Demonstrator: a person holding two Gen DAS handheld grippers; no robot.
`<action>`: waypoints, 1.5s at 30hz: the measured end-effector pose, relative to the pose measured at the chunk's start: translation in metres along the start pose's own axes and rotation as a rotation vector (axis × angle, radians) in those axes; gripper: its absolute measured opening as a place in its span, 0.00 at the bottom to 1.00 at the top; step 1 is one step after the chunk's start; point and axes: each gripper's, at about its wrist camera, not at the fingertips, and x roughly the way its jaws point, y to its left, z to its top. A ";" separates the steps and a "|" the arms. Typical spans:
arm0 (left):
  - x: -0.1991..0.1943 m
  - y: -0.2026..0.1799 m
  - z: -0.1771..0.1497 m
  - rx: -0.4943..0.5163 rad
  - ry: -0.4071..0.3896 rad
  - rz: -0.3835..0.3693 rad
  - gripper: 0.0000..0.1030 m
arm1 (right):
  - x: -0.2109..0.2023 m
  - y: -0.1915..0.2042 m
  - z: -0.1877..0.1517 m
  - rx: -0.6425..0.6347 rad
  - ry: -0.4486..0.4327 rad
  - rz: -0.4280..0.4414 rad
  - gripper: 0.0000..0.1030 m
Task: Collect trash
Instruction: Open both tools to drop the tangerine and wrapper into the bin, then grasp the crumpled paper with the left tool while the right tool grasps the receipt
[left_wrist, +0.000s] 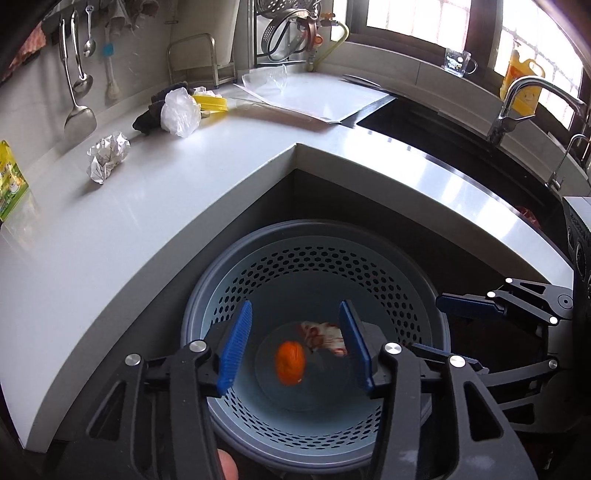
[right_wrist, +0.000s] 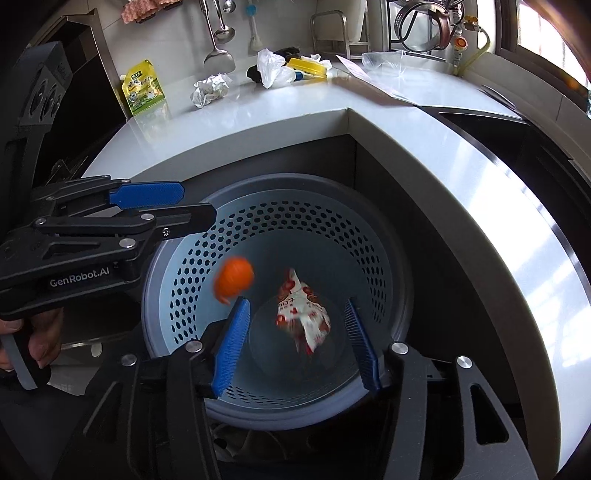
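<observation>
Your left wrist camera looks steeply down between its own fingers into the perforated bin (left_wrist: 317, 258) from close above, facing the counter corner (left_wrist: 295, 146). Your right wrist camera takes much the same downward line from just beside it, near the bin (right_wrist: 280, 218). Both views share the bin interior, the counter corner (right_wrist: 349, 110) and the wall behind.

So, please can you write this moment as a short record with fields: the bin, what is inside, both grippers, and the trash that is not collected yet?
bin: perforated blue bin, below the counter corner
inside: orange piece, blurred in the right view; red-white wrapper
left gripper: open, empty, above the bin
right gripper: open, empty, above the bin
on counter: crumpled paper, white plastic bag, green pouch
</observation>
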 end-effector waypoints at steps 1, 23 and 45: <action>0.000 0.000 0.000 -0.001 0.001 -0.001 0.48 | 0.000 0.000 0.000 0.001 -0.002 0.001 0.50; -0.029 0.058 0.047 -0.090 -0.141 0.165 0.93 | -0.033 -0.009 0.059 -0.028 -0.157 -0.018 0.61; 0.060 0.188 0.141 -0.161 -0.096 0.379 0.94 | 0.043 -0.058 0.233 -0.034 -0.216 -0.084 0.72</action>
